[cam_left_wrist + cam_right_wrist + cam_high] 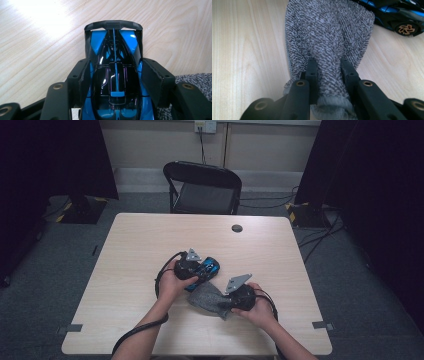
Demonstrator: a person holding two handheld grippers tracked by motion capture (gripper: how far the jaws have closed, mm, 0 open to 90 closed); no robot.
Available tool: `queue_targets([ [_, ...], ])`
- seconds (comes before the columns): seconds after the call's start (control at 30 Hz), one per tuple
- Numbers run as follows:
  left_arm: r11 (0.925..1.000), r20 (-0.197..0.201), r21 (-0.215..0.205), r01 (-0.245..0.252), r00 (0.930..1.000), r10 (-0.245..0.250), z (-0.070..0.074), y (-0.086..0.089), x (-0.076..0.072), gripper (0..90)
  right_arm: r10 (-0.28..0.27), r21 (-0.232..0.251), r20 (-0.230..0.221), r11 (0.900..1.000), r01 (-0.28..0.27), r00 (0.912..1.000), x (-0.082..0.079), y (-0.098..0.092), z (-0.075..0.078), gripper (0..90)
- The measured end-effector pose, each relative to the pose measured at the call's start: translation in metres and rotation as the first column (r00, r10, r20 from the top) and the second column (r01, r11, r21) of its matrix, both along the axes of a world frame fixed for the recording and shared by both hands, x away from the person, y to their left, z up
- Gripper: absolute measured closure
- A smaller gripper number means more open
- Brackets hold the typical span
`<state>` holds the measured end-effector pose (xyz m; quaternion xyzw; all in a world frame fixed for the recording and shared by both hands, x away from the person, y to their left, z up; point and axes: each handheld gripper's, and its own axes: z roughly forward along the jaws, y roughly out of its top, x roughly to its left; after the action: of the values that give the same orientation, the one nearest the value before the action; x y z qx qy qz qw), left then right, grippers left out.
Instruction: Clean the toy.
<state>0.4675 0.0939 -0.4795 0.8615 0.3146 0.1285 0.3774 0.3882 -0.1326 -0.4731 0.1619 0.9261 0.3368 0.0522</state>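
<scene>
Wooden table [150, 240]; toy car's [115, 75] nose cut off

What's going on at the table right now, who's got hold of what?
A person works at the wooden table with a hand-held gripper in each hand. The left hand-held gripper is clamped on the sides of a blue and black toy car. The right hand-held gripper pinches a bunched grey knitted cloth that lies on the table right beside the car, seemingly ready to wipe it.
</scene>
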Motion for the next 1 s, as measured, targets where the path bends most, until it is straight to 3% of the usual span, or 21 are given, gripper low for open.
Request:
queue_targets([
  [0.13, 1.0000, 0.003, 0.008, 0.001, 1.0000, -0.001, 0.001, -0.001, 0.000, 41.4, 0.065, 0.002, 0.003, 0.998, -0.065, 0.9979, -0.004, 0.006, 0.004, 73.6],
  [0.23, 1.0000, 0.007, 0.008, 0.002, 1.0000, -0.002, 0.000, 0.000, -0.001, 41.6, 0.152, 0.006, 0.017, 0.988, -0.152, 0.9883, -0.012, 0.015, 0.008, 73.6],
  [0.37, 1.0000, 0.010, 0.001, 0.001, 0.9999, -0.001, 0.000, 0.000, -0.001, 41.7, 0.177, -0.012, 0.019, 0.984, -0.177, 0.9840, -0.014, 0.025, 0.006, 73.5],
  [0.4, 1.0000, 0.009, 0.000, 0.000, 1.0000, 0.000, 0.000, 0.000, -0.001, 41.8, 0.160, -0.030, 0.011, 0.987, -0.159, 0.9871, -0.008, 0.028, 0.003, 73.5],
  [0.67, 1.0000, 0.018, -0.002, 0.000, 0.9998, 0.000, -0.001, 0.002, -0.002, 41.9, 0.073, -0.015, -0.002, 0.997, -0.073, 0.9973, 0.014, 0.017, 0.001, 73.7],
  [1.0, 0.9999, 0.020, -0.010, -0.004, 0.9998, 0.004, -0.001, 0.002, -0.003, 42.0, -0.007, 0.005, -0.011, 1.000, 0.007, 0.9999, 0.031, 0.001, -0.001, 73.8],
])
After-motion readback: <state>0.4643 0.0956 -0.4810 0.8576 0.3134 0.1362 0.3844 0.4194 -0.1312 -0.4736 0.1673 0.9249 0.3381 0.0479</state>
